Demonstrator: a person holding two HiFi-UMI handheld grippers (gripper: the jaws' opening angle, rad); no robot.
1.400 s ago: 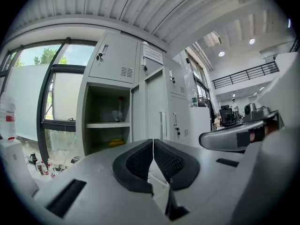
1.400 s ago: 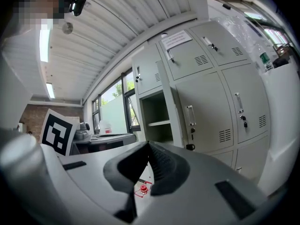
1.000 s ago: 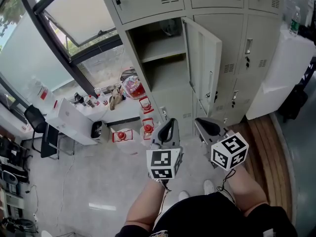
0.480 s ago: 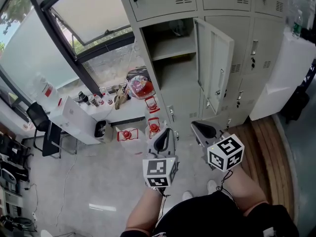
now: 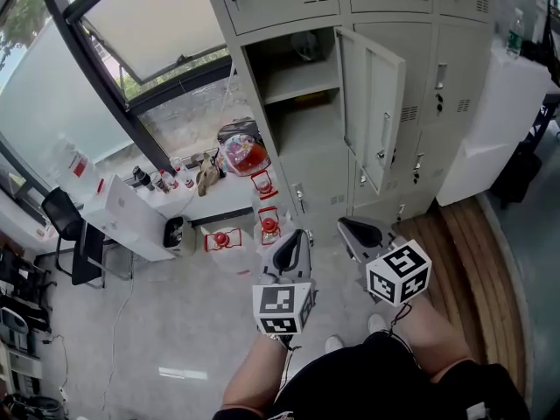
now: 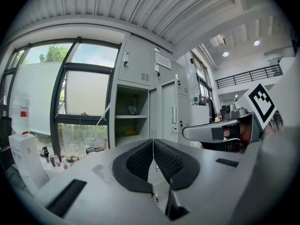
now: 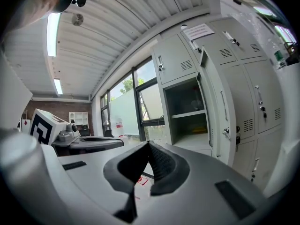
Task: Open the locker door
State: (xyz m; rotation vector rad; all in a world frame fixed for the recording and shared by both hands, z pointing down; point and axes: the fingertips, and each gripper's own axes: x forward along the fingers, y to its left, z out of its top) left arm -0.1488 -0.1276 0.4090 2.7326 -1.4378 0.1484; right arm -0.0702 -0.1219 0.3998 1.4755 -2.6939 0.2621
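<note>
The grey locker bank (image 5: pixel 411 24) fills the top of the head view. One compartment (image 5: pixel 302 103) stands open, its door (image 5: pixel 376 112) swung out to the right, with a shelf inside. My left gripper (image 5: pixel 297 236) and right gripper (image 5: pixel 345 227) hang side by side in front of my legs, well short of the locker, both shut and holding nothing. In the left gripper view the pads (image 6: pixel 140 161) meet, with the open compartment (image 6: pixel 131 118) beyond. The right gripper view shows its pads (image 7: pixel 159 163) together too, and the door (image 7: pixel 213 102) edge-on.
Red lantern-like items (image 5: pixel 262 226) and a red-and-clear bag (image 5: pixel 243 156) sit on the floor left of the locker. A low white table (image 5: pixel 131 217) with bottles stands by the window (image 5: pixel 131 33). At the right are a white cabinet (image 5: pixel 490 121) and a wooden floor strip (image 5: pixel 468 261).
The head camera's view has shifted a little. Both grippers stay shut and have sunk slightly lower in view. The locker door stays open.
</note>
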